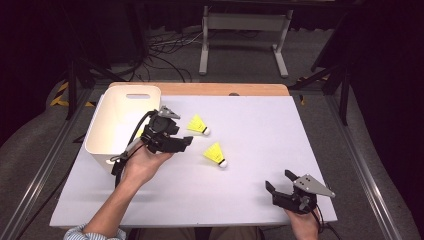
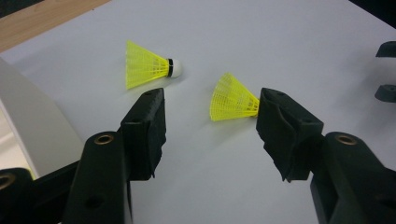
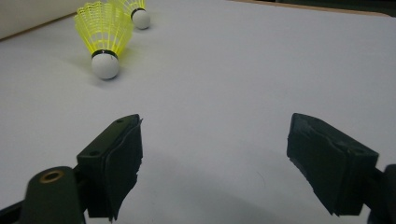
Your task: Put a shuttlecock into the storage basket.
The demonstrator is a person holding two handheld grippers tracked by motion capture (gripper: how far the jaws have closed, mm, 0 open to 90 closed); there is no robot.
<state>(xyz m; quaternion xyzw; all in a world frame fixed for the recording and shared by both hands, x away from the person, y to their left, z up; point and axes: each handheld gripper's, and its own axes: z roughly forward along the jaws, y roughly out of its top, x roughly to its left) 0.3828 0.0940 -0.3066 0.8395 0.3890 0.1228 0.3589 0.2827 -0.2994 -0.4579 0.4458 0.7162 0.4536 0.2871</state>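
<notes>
Your right gripper (image 1: 281, 181) sits at the near right corner of the white table (image 1: 260, 130), jaws spread wide with nothing between them. Farther in, your left gripper (image 1: 186, 143) is held just beside the white bin (image 1: 107, 132), jaws likewise wide apart and empty; in the left gripper view its two black jaws frame bare tabletop. The nearer yellow shuttlecock (image 1: 215, 154) lies on its side just beyond the left gripper, its white cork pointing toward your right gripper; in the left gripper view its skirt (image 2: 231, 98) shows beside the right-hand jaw tip. The farther yellow shuttlecock (image 1: 197, 125) lies on its side behind it, near the bin.
</notes>
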